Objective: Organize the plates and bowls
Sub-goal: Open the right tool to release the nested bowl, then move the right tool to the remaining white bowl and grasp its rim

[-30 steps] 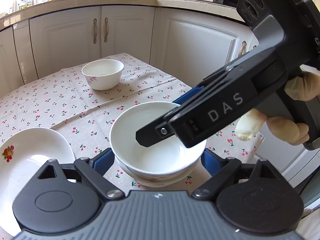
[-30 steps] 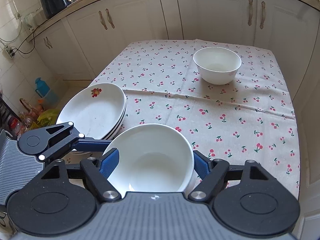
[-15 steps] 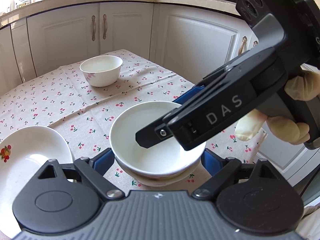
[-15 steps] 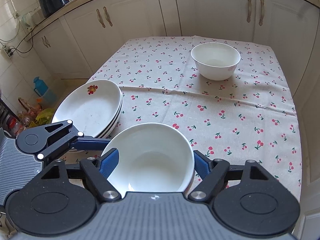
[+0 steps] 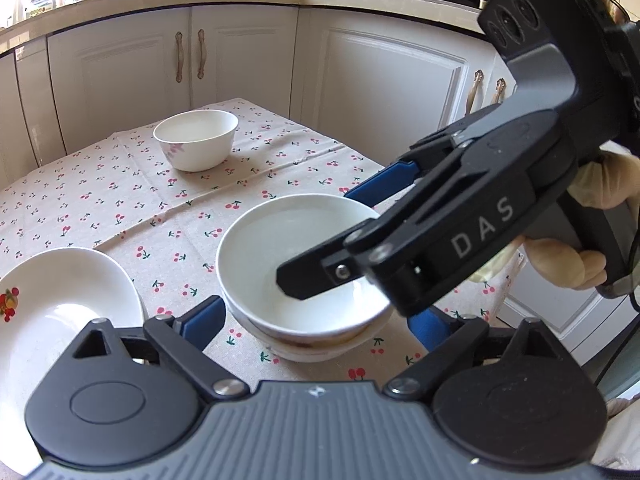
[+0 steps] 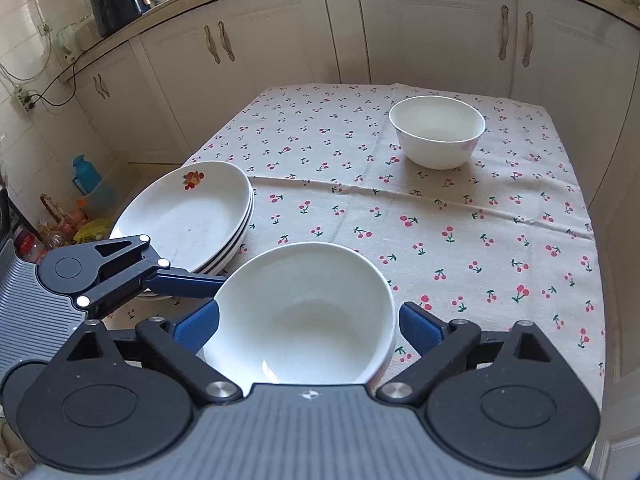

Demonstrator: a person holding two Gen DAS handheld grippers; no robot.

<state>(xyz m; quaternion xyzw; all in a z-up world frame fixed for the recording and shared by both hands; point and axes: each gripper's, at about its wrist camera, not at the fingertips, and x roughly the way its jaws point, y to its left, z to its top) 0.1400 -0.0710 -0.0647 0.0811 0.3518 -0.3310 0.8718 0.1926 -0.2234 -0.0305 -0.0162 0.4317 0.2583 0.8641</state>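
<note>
1. My left gripper has its jaws opening; the blue pads stand just off the sides of the stacked bowls, which sit between them, and I see a gap on the left side.
2. My right gripper is opening too, its blue pads clear of the rim on both sides, with the same bowls between them.
3. The top bowl is plain white and glossy and holds nothing; it is nested in a second bowl whose rim shows just beneath it in the left wrist view.
4. The pair rests on the cherry-print tablecloth near the table's front edge.
5. Just to their left is a stack of shallow white plates, the top one carrying a small fruit motif at its rim and otherwise bare.
6. A lone white bowl with a faint pink flower on its side stands empty, well apart at the far end of the table.
7. A gloved hand holds the right gripper's handle.
</note>
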